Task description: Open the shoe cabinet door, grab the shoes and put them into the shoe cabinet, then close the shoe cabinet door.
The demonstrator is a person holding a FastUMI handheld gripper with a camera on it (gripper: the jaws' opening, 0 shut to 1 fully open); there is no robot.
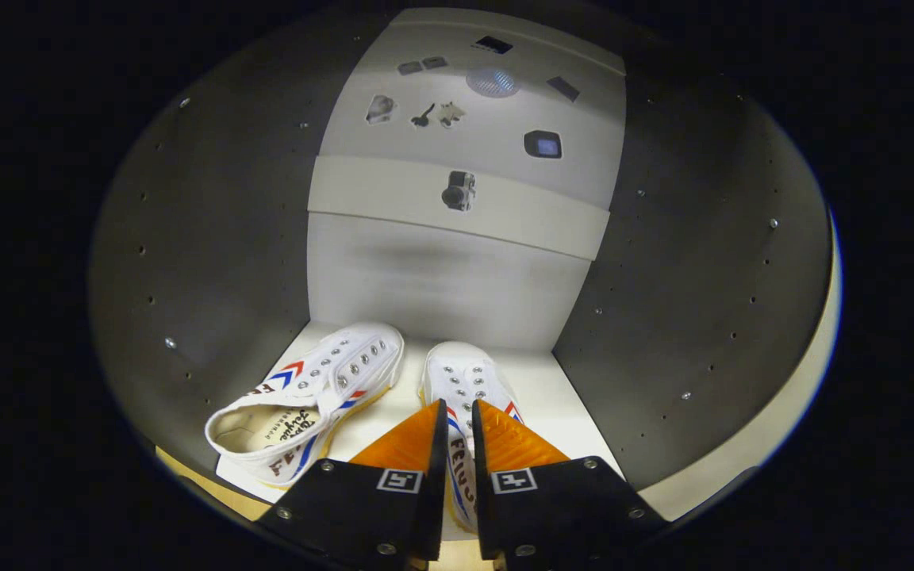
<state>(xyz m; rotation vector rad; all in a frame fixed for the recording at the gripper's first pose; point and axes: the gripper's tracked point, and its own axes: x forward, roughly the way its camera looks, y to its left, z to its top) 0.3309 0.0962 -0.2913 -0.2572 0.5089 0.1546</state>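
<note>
The gripper (457, 412) is inside the shoe cabinet (203, 238), with its jaws clenched on the rear wall of the right-hand shoe (463, 373). Both fingers (405, 444) press on the thin canvas at the heel, one on each side. The grip sits at the heel, apparently because the collar there gives a narrow edge that the jaws can pinch while the toe leads into the compartment.

The held shoe points toward the far back panel (441, 277), its toe close to that panel. Whether its sole is resting fully on the cabinet floor (552, 396) or is held just above it cannot be told.

The left-hand shoe (306, 396) already lies on the cabinet floor, just beside the held one, toe toward the far left corner. It is tilted onto its side with its opening facing near, and it is not touching the jaws.

The side walls carry rows of shelf-pin holes. Above the back panel a pale surface with small dark fittings (458, 190) is visible.

Judgement: the door stage is done and the placing stage is near its end. What remains is release of the second shoe, withdrawal, and closing of the door. A risk is that the heel drags out with the jaws on withdrawal.
</note>
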